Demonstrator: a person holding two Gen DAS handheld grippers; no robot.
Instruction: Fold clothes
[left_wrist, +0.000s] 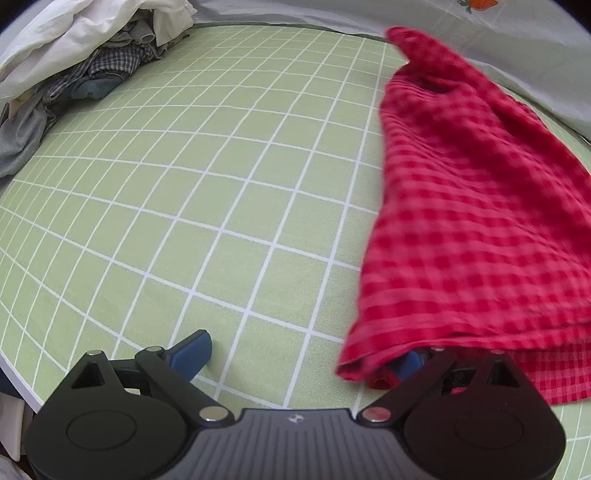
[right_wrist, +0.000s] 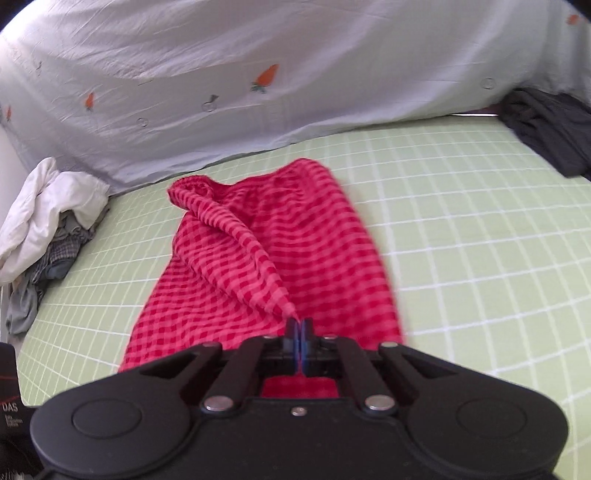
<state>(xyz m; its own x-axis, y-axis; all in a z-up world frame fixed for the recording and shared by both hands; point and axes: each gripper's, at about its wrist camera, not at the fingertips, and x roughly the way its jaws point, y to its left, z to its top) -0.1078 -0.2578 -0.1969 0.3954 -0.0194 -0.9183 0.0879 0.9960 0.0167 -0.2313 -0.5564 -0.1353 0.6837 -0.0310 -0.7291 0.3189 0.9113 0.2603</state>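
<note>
A red checked cloth (left_wrist: 472, 221) lies on the green grid sheet (left_wrist: 184, 184), filling the right side of the left wrist view. My left gripper (left_wrist: 299, 360) stands open just above the sheet. Its left finger is bare, and the cloth's near hem drapes over its right finger (left_wrist: 406, 365). In the right wrist view the red checked cloth (right_wrist: 325, 251) stretches away from me. My right gripper (right_wrist: 300, 328) is shut on a pinched fold of it, which rises as a taut ridge from the cloth's far left corner to the pads.
A heap of crumpled clothes (left_wrist: 74, 74), white, plaid and grey, sits at the sheet's far left, also seen as the heap (right_wrist: 48, 221). A pale cover with strawberry prints (right_wrist: 258, 74) rises behind. A dark garment (right_wrist: 550, 125) lies at the far right.
</note>
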